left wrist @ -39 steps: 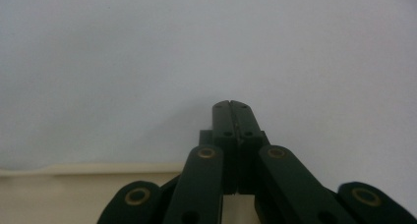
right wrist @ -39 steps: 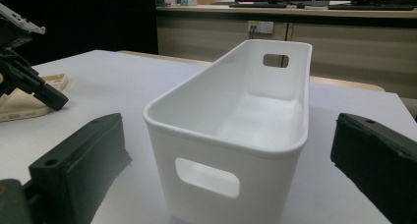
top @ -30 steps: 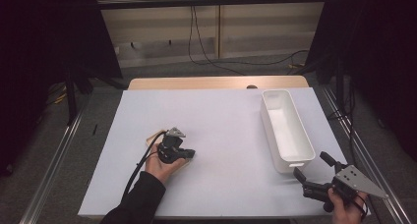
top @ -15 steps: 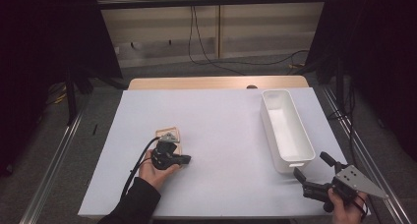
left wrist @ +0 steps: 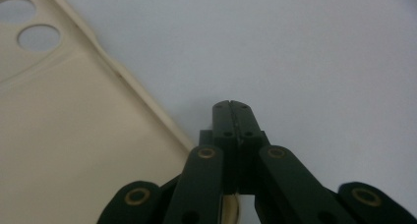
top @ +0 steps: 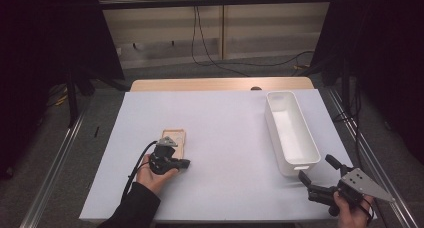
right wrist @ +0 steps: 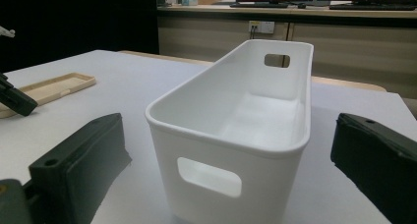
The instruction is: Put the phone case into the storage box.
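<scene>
A beige phone case [top: 175, 138] lies flat on the white table, left of centre. My left gripper [top: 186, 163] rests just in front of it, jaws shut with nothing between them. In the left gripper view the shut tips [left wrist: 229, 106] sit on the bare table beside the long edge of the phone case [left wrist: 74, 135], apart from it. My right gripper [top: 317, 169] is at the front right, open, and points at the near end of a white bin [top: 292, 133]. In the right gripper view its jaws [right wrist: 228, 145] stand wide on either side of the bin [right wrist: 231, 150] without touching it.
The bin is empty and has a handle slot at each end. Far left in the right gripper view lie the phone case [right wrist: 54, 89] and the left gripper [right wrist: 14, 100]. The table's front edge is close to both hands. Cables lie on the floor behind the table.
My left hand has drawn back toward the front left, so the phone case now shows beyond the gripper. The right gripper has kept still.
</scene>
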Action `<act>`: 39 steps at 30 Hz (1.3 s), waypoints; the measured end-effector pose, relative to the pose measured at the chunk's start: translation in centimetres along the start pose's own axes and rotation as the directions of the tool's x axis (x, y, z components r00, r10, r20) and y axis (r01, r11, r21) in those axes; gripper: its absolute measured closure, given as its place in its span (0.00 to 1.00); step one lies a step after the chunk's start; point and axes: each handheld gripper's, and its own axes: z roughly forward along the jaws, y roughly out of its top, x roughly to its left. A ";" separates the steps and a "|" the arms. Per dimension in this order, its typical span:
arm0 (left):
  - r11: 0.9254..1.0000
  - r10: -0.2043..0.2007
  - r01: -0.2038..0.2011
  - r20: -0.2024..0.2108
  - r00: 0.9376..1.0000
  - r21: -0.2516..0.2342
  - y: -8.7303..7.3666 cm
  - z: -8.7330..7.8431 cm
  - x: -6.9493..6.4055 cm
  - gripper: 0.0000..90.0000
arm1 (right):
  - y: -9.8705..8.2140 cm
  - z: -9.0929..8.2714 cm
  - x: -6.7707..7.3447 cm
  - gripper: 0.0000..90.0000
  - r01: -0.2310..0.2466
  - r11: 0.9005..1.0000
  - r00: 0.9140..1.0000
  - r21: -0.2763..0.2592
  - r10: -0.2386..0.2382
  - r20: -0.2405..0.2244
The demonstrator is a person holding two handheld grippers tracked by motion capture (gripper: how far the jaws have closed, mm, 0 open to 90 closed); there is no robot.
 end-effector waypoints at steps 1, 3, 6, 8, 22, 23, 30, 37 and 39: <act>1.000 -0.004 0.004 -0.001 1.000 -0.001 -0.1 -0.1 0.1 1.00 | 0.0 0.0 0.0 0.00 -0.001 1.000 1.000 -0.001 0.001 0.000; 1.000 -0.004 0.004 -0.001 1.000 -0.001 -0.2 -0.2 0.2 1.00 | 0.0 0.0 0.0 0.00 0.000 1.000 1.000 -0.001 0.000 -0.001; 1.000 -0.002 0.002 -0.006 1.000 0.001 -0.3 -0.4 0.2 1.00 | 0.0 0.0 0.0 0.00 0.003 1.000 1.000 0.000 -0.003 -0.001; 1.000 -0.001 0.001 -0.005 1.000 0.002 -0.4 -0.5 0.3 1.00 | 0.0 0.0 0.0 0.00 0.007 1.000 1.000 0.000 -0.007 -0.001; 1.000 -0.018 0.017 -0.019 1.000 -0.004 -1.6 -1.7 0.4 1.00 | 0.0 0.0 0.0 0.00 0.007 1.000 1.000 0.001 -0.007 -0.001; 1.000 -0.022 0.022 -0.018 1.000 -0.007 -1.7 -1.8 0.5 1.00 | 0.0 -0.1 0.0 0.00 0.003 1.000 1.000 0.000 -0.003 0.000; 1.000 -0.026 0.026 -0.023 0.999 -0.010 -2.1 -2.2 0.7 1.00 | 0.0 0.0 0.0 0.00 0.006 1.000 1.000 0.002 -0.006 0.000; 0.999 -0.034 0.033 -0.042 0.999 -0.011 -2.4 -2.8 1.1 1.00 | 0.0 0.0 0.0 0.00 0.005 1.000 1.000 0.001 -0.005 0.001; 0.999 -0.040 0.040 -0.045 0.998 -0.019 -2.5 -2.8 1.1 1.00 | 0.0 0.0 0.1 0.00 0.006 1.000 1.000 0.002 -0.006 -0.001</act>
